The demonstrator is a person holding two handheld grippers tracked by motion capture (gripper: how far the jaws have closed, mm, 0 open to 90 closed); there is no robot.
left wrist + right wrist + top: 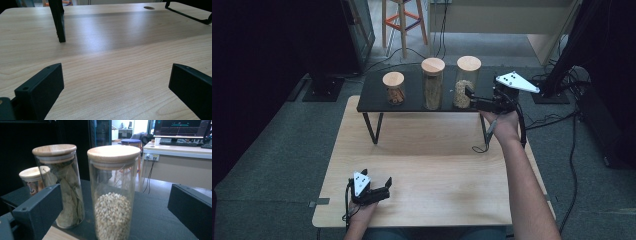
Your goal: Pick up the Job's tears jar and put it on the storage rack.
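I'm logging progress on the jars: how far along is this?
Nothing looks done: all three jars stand lidded on the black shelf. In hand: the right gripper, open, is lined up on the grain jar, not touching it. The left gripper rests open on the table. Gripping and moving remain.

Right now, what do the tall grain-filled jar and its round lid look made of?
The tall clear jar of pale grains looks like glass: transparent, with glossy reflections. Its round tan lid looks like matte wood or bamboo, faintly grained.

Wood table [427, 170] front open, 3 jars [432, 82] crowd black shelf [372, 95], gaps btwn narrow
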